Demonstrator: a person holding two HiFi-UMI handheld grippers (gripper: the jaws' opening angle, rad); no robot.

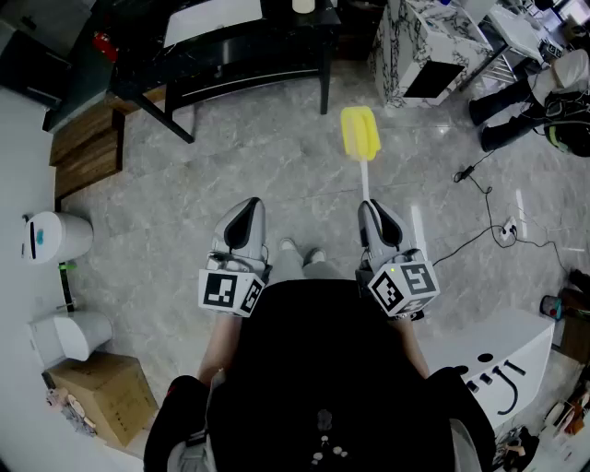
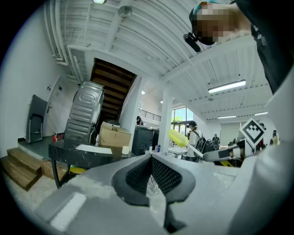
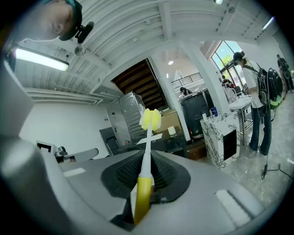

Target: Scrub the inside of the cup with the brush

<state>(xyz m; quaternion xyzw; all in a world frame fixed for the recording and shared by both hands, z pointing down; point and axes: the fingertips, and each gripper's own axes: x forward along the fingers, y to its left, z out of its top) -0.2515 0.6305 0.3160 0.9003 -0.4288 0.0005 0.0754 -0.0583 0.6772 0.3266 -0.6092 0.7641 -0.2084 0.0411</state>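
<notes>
My right gripper point(image 1: 373, 212) is shut on the brush, a white stick with a yellow grip and a yellow sponge head point(image 1: 359, 132) that points forward over the floor. In the right gripper view the handle point(image 3: 143, 193) lies pinched between the jaws and the head point(image 3: 150, 119) stands up ahead. My left gripper point(image 1: 241, 215) is held level beside it, shut with nothing in it; its pads point(image 2: 158, 176) meet. A small white cup point(image 1: 302, 5) stands on the black table far ahead, also seen as the cup point(image 3: 172, 131) and the cup point(image 2: 125, 150).
A black table point(image 1: 240, 46) and a marble-patterned cabinet point(image 1: 415, 46) stand ahead. Wooden steps point(image 1: 88, 147) lie at the left, white bins point(image 1: 55, 235) and a cardboard box point(image 1: 101, 396) nearer me. A cable point(image 1: 479, 240) runs over the grey floor at the right.
</notes>
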